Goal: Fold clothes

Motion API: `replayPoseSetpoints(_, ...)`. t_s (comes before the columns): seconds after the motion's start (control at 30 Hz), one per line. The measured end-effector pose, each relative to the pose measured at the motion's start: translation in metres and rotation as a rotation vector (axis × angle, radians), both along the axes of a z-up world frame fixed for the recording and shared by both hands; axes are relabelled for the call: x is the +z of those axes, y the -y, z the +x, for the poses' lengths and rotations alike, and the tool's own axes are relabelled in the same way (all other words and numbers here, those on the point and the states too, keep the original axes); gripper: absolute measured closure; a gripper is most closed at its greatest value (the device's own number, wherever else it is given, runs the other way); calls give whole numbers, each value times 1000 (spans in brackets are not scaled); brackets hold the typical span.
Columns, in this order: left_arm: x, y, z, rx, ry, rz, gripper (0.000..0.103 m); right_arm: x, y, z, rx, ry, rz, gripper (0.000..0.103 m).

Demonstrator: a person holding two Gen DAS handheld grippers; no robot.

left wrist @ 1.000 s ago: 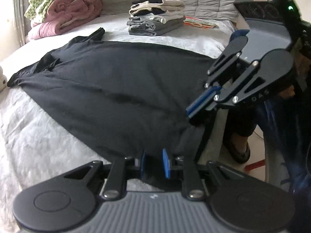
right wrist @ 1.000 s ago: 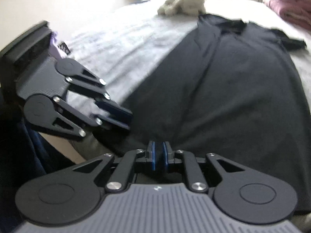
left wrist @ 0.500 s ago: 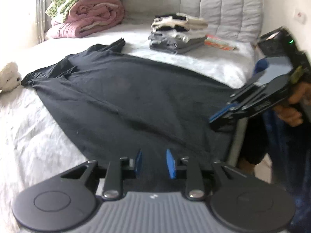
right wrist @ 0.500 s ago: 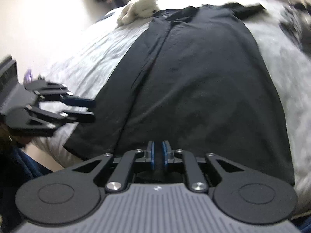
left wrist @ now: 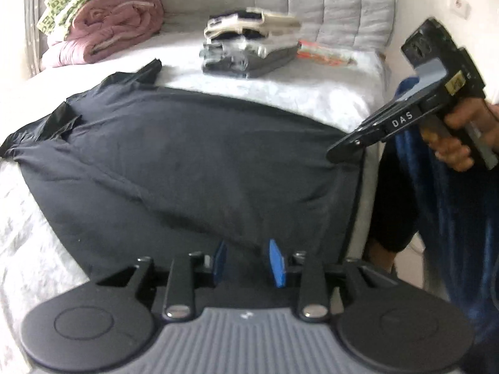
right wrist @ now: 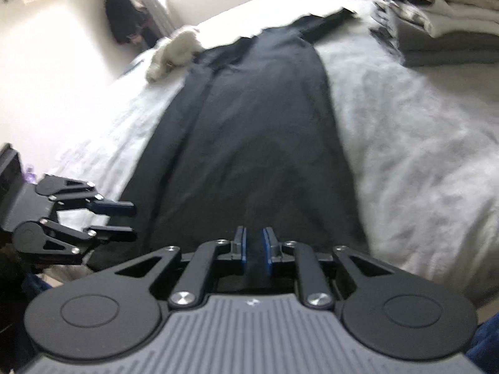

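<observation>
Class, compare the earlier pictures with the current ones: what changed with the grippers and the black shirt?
The left gripper let go of the black shirt's hem; its jaws are opening. The right gripper rolled, pulling its corner sideways. The folded pile stayed put.

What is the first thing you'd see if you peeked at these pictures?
A big black shirt spread flat across the white bed. Behind it, near the headboard, sits a stack of folded clothes, with a rolled pink blanket in the far left corner.

Left gripper (left wrist: 246, 263) fingers are opening, empty; right gripper (right wrist: 254, 247) (hand-held (left wrist: 461, 137)) stays narrowly pinched.
</observation>
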State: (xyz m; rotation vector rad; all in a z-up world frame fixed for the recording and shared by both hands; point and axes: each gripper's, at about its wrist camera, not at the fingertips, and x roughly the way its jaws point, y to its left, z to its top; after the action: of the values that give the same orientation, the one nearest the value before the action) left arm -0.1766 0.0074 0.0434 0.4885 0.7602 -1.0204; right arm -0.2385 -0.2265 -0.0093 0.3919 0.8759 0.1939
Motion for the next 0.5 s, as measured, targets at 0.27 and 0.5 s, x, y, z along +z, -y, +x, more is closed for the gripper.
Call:
replayPoseSetpoints(0.27,16,10,-3,-81,-4,-80,74,16,37,-23,-124,50,70,84)
replayPoseSetpoints(0.5,10,41,7,-56,0,-18,72,9,73,-39,-276,30,164,81)
